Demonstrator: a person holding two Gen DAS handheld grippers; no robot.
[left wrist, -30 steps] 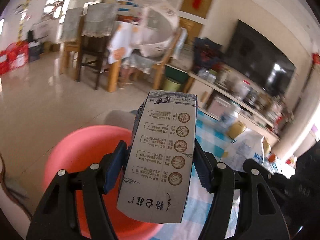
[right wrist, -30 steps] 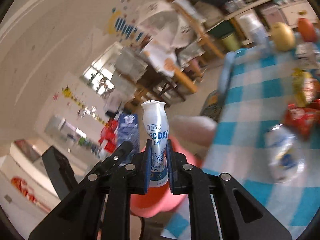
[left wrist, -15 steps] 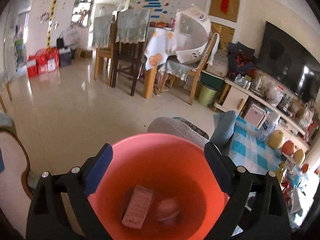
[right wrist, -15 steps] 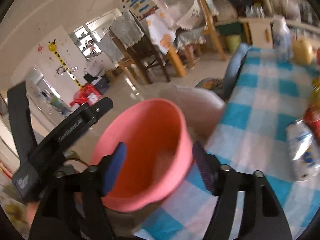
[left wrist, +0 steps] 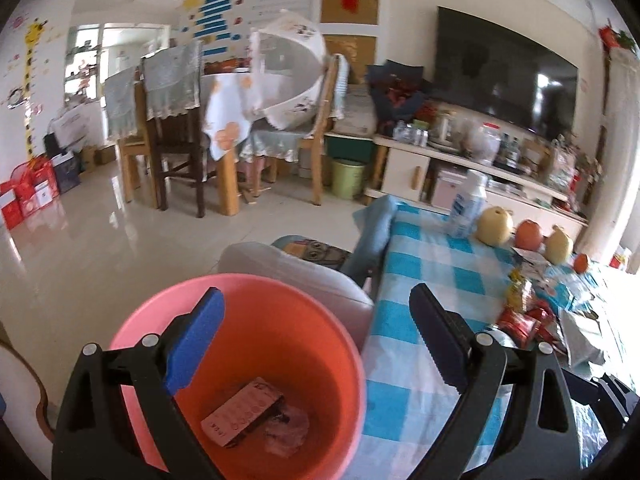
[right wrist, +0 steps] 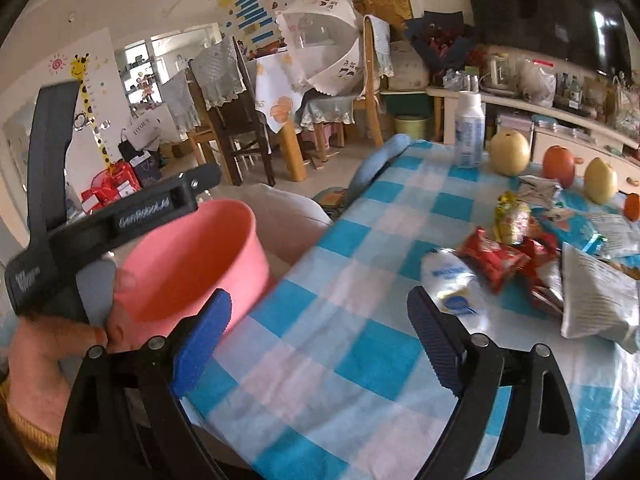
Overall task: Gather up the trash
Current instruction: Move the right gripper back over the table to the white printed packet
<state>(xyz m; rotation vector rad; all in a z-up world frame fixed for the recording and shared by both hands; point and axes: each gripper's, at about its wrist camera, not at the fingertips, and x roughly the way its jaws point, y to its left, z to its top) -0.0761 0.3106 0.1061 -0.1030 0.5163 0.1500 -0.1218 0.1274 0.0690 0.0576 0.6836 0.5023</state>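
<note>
Left gripper point(left wrist: 316, 336) over pink bucket point(left wrist: 240, 292), jaws spread, empty; carton point(left wrist: 240, 410) inside. Right gripper point(right wrist: 320, 336) jaws just opened wide, nothing btwn, above checked table point(right wrist: 360, 248).

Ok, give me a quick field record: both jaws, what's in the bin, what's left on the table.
left gripper: jaws open, empty, above the round pink plastic bin
right gripper: jaws just opened, nothing between them
bin contents: flattened grey paper carton, crumpled clear wrapper
on blue-and-white checked tablecloth: red snack wrappers, silver foil bag, white plastic bottle lying down
</note>
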